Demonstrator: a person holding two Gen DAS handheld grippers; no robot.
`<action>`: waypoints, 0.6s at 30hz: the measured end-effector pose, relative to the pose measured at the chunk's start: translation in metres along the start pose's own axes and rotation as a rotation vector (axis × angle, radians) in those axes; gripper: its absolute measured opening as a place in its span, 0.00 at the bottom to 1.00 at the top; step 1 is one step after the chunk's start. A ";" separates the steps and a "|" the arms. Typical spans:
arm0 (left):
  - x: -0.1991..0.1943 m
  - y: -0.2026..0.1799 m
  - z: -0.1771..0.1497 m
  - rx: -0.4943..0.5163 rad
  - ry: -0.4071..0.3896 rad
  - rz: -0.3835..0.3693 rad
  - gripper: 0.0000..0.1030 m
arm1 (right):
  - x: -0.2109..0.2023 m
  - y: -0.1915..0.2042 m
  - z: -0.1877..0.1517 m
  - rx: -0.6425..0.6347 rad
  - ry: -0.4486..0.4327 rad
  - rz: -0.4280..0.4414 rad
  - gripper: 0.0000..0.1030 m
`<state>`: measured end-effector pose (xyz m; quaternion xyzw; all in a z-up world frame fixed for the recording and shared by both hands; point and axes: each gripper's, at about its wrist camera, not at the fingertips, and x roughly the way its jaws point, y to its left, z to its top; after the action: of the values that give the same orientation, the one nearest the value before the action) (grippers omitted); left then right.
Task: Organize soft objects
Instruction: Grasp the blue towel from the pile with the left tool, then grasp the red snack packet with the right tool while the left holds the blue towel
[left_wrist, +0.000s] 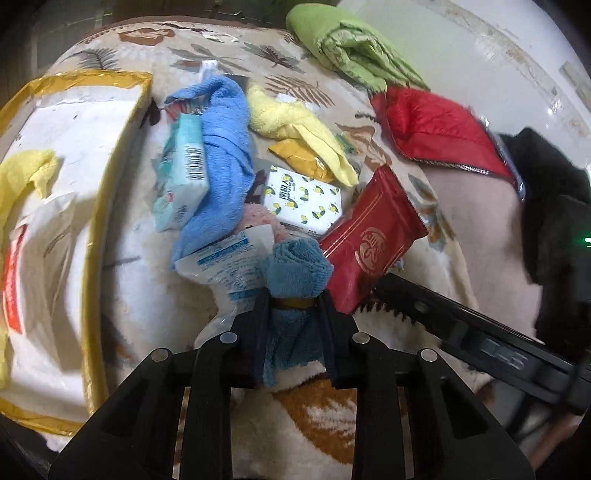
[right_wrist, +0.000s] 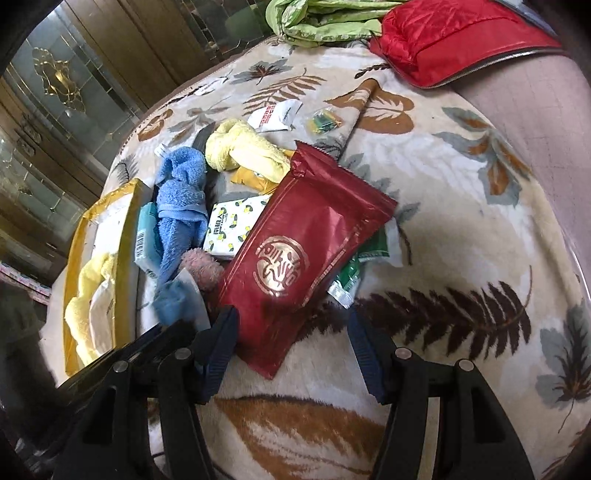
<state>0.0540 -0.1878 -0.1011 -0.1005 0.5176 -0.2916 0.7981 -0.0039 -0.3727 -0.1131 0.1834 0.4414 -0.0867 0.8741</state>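
Black plastic left gripper (left_wrist: 295, 299) with ribbed dark blue finger pads (left_wrist: 330, 332), round silver screws on chunky black arms, black plastic right gripper (right_wrist: 290, 317) with the same dark blue pads (right_wrist: 218, 354) and silver screws

box (left_wrist: 92, 221) left of towel (left_wrist: 218, 147) | foil pouch (left_wrist: 369, 240) right; tissue pack (left_wrist: 303, 201) between | cloth (left_wrist: 22, 192) seemingly in box

The left gripper (left_wrist: 295, 302) has its fingers pressed together on something; the right gripper (right_wrist: 291, 325) holds its fingers wide apart.
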 end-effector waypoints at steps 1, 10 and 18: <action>-0.004 0.001 -0.001 -0.003 -0.006 -0.003 0.24 | 0.003 0.001 0.001 -0.001 0.001 -0.011 0.59; -0.044 0.014 -0.008 -0.008 -0.087 0.059 0.23 | 0.037 0.009 0.015 0.044 0.019 -0.019 0.59; -0.071 0.020 -0.012 -0.003 -0.166 0.090 0.24 | 0.018 0.025 0.011 -0.027 -0.035 -0.086 0.15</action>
<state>0.0295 -0.1295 -0.0611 -0.1021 0.4540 -0.2453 0.8505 0.0226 -0.3541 -0.1151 0.1509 0.4345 -0.1214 0.8796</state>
